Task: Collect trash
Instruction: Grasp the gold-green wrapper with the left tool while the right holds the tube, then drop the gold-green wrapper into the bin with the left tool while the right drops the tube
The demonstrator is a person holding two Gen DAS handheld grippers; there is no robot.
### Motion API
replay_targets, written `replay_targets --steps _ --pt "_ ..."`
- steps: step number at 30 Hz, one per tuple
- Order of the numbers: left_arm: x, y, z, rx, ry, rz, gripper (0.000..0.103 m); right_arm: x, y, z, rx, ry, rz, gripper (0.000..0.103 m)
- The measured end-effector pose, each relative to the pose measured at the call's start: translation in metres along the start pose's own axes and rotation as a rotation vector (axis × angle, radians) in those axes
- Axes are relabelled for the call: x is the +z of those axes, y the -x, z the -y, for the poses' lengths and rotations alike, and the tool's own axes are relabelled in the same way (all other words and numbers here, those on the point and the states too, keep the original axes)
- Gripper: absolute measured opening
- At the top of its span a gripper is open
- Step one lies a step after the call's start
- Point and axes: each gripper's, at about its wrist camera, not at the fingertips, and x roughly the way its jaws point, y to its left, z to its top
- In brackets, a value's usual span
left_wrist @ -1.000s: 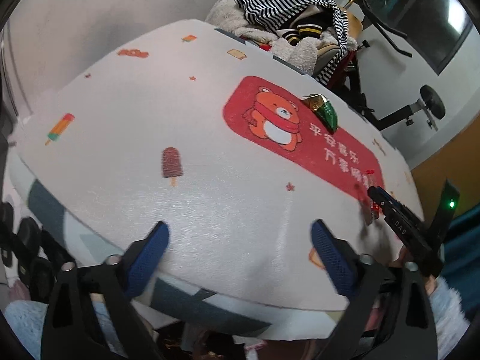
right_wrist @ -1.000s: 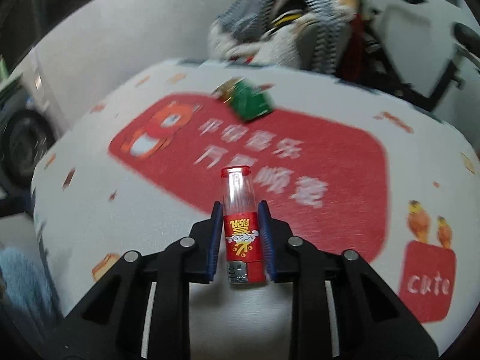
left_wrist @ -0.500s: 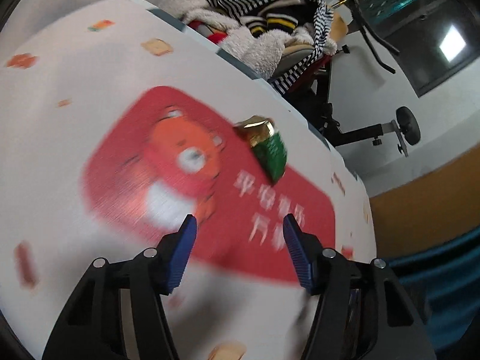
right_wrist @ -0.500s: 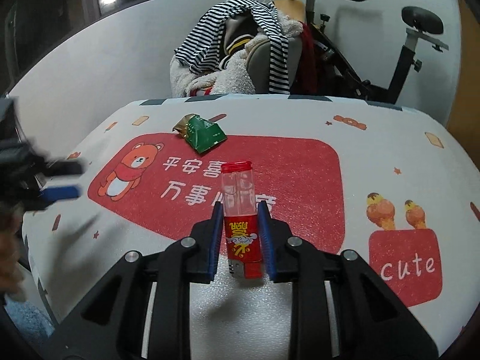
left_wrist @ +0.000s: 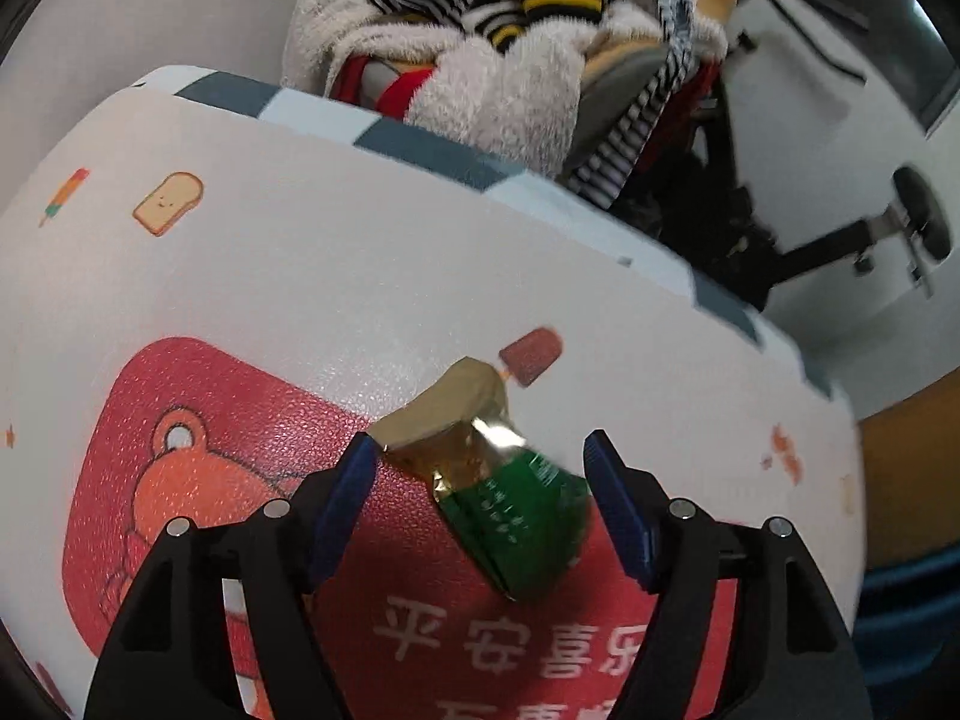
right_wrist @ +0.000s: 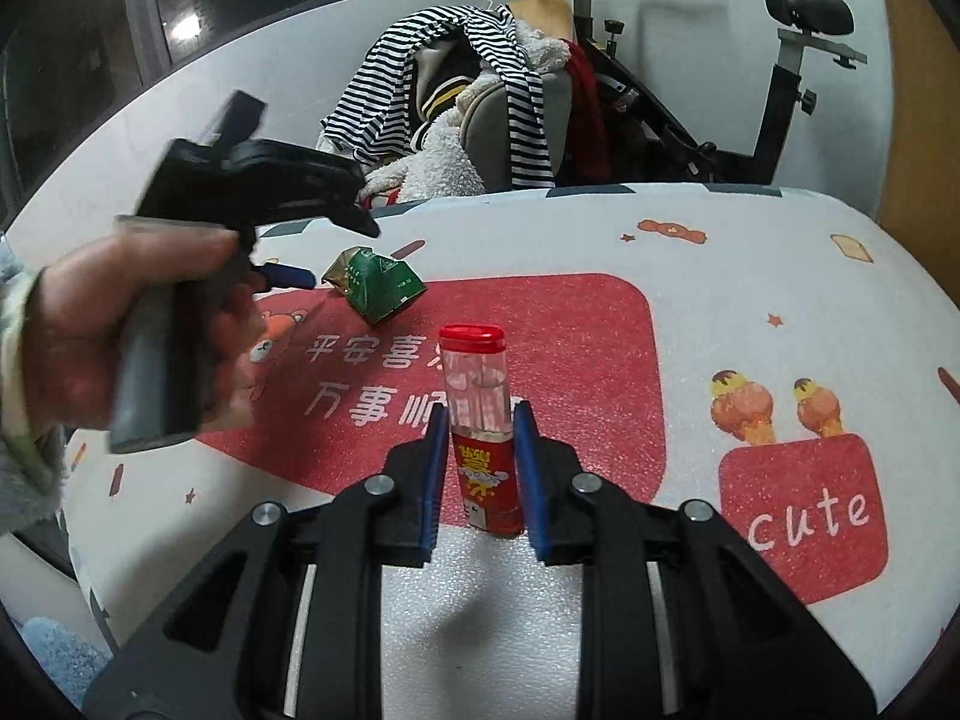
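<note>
A crumpled green and gold wrapper lies on the red patch of the table mat. My left gripper is open, with its blue pads on either side of the wrapper, just above it. The wrapper also shows in the right wrist view, with the left gripper beside it. My right gripper is shut on a small clear tube with a red cap and red label, held upright above the mat.
A chair piled with striped and fleecy clothes stands behind the table's far edge. An exercise bike stands behind it to the right. The mat has cartoon prints and a red "cute" patch.
My left gripper has moved forward across the table to the green wrapper, which now sits between its open fingers. The right gripper has stayed shut on the tube.
</note>
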Motion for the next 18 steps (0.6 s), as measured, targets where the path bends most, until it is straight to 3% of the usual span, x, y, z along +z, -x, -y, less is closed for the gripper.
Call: replay_targets --steps 2,6,10,14,18 --pt "-0.004 -0.004 0.000 0.006 -0.043 -0.012 0.050 0.000 0.001 0.001 0.004 -0.005 -0.003 0.025" --pt "-0.021 0.008 -0.008 -0.014 -0.130 0.029 0.038 0.000 -0.001 0.002 0.011 -0.011 -0.005 0.025" --pt "-0.036 0.027 -0.022 -0.058 -0.134 0.033 0.033 0.000 -0.002 0.002 0.015 -0.017 -0.009 0.025" --pt "-0.066 0.065 -0.029 -0.087 -0.232 0.073 0.032 0.000 -0.003 -0.001 0.005 0.002 -0.005 0.025" --pt "-0.098 0.107 -0.042 -0.148 -0.263 0.092 0.031 -0.002 0.000 -0.008 -0.008 0.036 -0.003 0.024"
